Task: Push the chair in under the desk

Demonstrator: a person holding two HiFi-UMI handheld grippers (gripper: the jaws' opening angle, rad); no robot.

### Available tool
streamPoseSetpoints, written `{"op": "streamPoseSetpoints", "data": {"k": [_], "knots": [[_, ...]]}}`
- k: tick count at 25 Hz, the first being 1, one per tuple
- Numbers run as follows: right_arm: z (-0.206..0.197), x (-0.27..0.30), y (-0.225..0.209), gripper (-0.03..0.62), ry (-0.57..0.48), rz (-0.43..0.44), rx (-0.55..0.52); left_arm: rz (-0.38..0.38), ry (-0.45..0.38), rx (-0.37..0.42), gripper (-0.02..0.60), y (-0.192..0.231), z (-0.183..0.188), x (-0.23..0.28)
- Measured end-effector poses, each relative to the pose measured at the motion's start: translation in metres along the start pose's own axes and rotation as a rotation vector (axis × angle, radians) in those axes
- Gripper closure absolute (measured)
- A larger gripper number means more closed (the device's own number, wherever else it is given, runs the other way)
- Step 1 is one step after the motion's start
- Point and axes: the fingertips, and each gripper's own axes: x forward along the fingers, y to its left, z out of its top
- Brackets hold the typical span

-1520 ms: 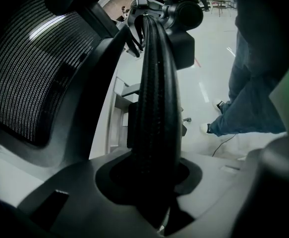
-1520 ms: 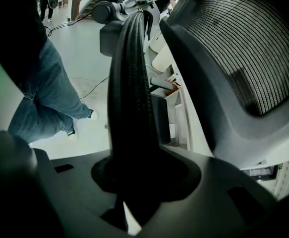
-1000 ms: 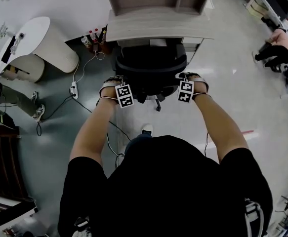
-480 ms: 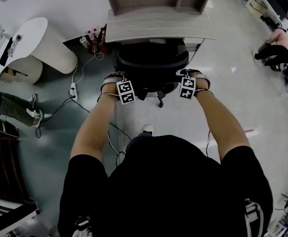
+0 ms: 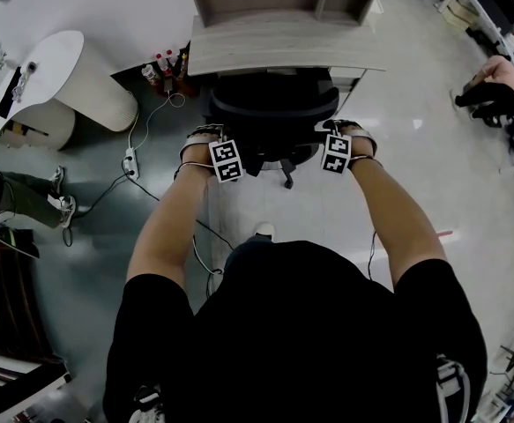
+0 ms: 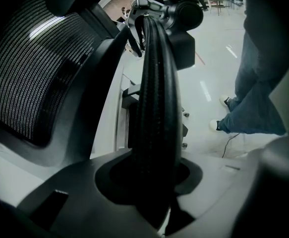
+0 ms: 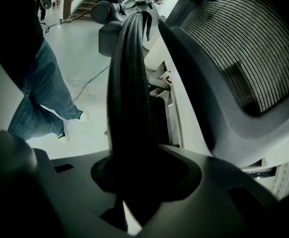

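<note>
The chair (image 5: 272,113) sits in the upper centre of the head view. Its front is tucked beneath the edge of the bench (image 5: 283,53), while the backrest and wheeled base stand out on the floor toward the person. I judge the push well along but not finished; a little more travel looks needed before the backrest meets the bench edge. The left gripper (image 5: 205,139) has its jaws closed narrowly on the left-side armrest (image 6: 156,108), the ribbed black pad running up between them. The right gripper (image 5: 346,133) clamps the right-side armrest (image 7: 129,98) in the same way.
</note>
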Motion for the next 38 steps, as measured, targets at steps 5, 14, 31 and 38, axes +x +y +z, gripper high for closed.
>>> {"op": "streamPoseSetpoints", "data": {"k": [5, 14, 31, 38], "knots": [[0.0, 0.001, -0.001, 0.462, -0.007, -0.005, 0.0, 0.007, -0.002, -0.003, 0.457, 0.0, 0.001, 0.001], [0.001, 0.0, -0.004, 0.446, -0.008, -0.002, 0.009, 0.017, -0.004, -0.01, 0.445, 0.003, 0.0, -0.001], [-0.012, -0.06, -0.007, 0.336, -0.104, -0.088, 0.242, -0.09, -0.076, -0.265, 0.321, -0.004, -0.007, -0.04], [-0.021, -0.098, 0.0, 0.379, -0.212, -0.132, 0.46, -0.035, -0.198, -0.465, 0.322, -0.002, 0.002, -0.073]]}}
